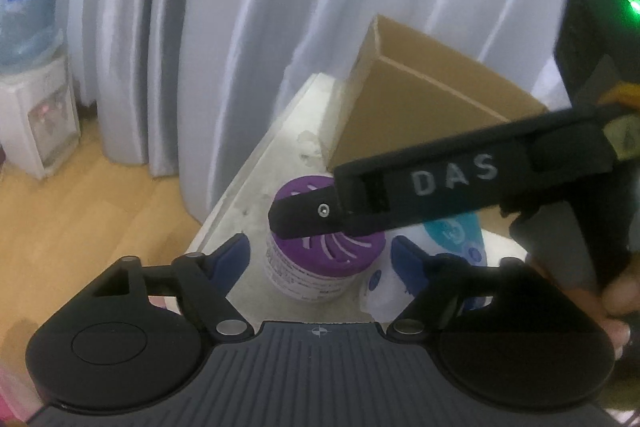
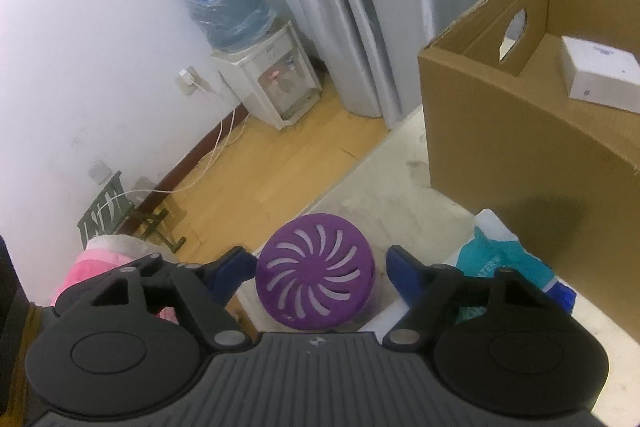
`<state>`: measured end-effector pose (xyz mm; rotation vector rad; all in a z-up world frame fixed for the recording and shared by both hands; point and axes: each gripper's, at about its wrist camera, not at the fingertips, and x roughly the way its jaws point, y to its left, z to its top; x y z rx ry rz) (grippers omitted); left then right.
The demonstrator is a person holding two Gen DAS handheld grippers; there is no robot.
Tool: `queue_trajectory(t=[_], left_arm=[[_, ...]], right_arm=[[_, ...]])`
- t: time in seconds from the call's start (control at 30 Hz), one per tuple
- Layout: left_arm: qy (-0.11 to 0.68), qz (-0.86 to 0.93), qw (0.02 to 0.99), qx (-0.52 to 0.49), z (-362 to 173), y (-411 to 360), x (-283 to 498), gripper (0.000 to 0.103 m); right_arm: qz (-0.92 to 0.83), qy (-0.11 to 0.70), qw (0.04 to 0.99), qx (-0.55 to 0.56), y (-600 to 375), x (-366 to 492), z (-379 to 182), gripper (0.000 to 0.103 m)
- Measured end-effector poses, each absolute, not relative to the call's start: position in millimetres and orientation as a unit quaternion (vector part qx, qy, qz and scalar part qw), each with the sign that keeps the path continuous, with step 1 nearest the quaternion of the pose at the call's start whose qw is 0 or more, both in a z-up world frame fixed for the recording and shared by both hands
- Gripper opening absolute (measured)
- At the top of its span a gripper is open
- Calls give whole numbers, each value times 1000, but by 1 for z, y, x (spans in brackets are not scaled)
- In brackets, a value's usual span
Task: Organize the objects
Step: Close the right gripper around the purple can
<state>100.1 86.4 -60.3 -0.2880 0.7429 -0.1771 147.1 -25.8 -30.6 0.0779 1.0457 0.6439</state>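
Right gripper (image 2: 322,269): jaws spread, straddling the jar's lid, no contact visible.
Left gripper (image 1: 320,259): jaws spread, empty, above the jar.
Jar (image 2: 316,289): one; purple round lid with swirl vents, white labelled body; near the worktop's left edge.
Pouch (image 2: 506,267): one; teal and white, just right of the jar.
Cardboard box (image 2: 512,123): one; open, far side of the worktop (image 2: 404,203).
White box (image 2: 600,75): one, inside the cardboard box.
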Motion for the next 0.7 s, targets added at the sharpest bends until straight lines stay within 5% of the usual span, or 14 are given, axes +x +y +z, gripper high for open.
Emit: queue_trajectory(t=[0.27, 0.7], left_arm=[[367, -81, 908, -184, -69, 89, 108, 66], [328, -76, 925, -175, -48, 78, 97, 64]], right_arm=[[305, 494, 813, 44, -24, 151, -32, 70], [314, 480, 818, 53, -25, 141, -15, 69]])
